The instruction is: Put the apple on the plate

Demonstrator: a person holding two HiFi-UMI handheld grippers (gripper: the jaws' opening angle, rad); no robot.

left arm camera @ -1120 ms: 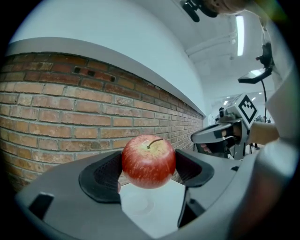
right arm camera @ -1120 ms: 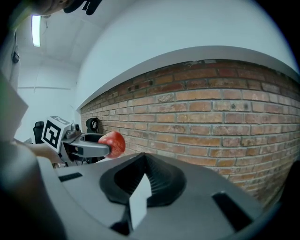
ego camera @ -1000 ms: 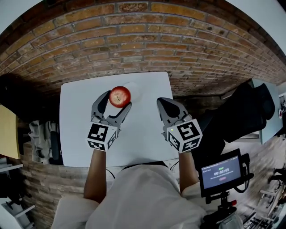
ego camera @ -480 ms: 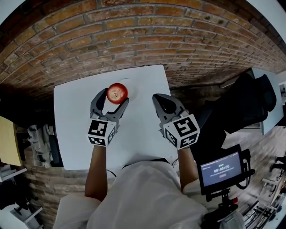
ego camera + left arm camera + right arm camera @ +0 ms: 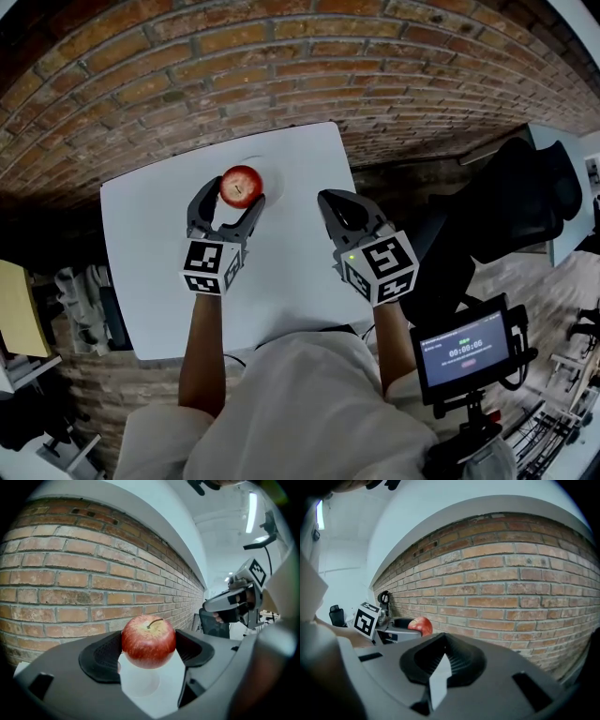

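Left gripper view: my left gripper (image 5: 148,654) is clamped on the apple (image 5: 149,639), which is red with yellowish streaks up top and has a short brown stem. It's right over the white plate (image 5: 138,682). My right gripper (image 5: 440,663) is pinched together on nothing, off to the side above the table (image 5: 141,262).

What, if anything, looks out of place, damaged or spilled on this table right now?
Nothing stands out. The apple looks whole and sits stem up between the jaws of the left gripper, with the white plate just below it. The right gripper is shut and empty over the white table.
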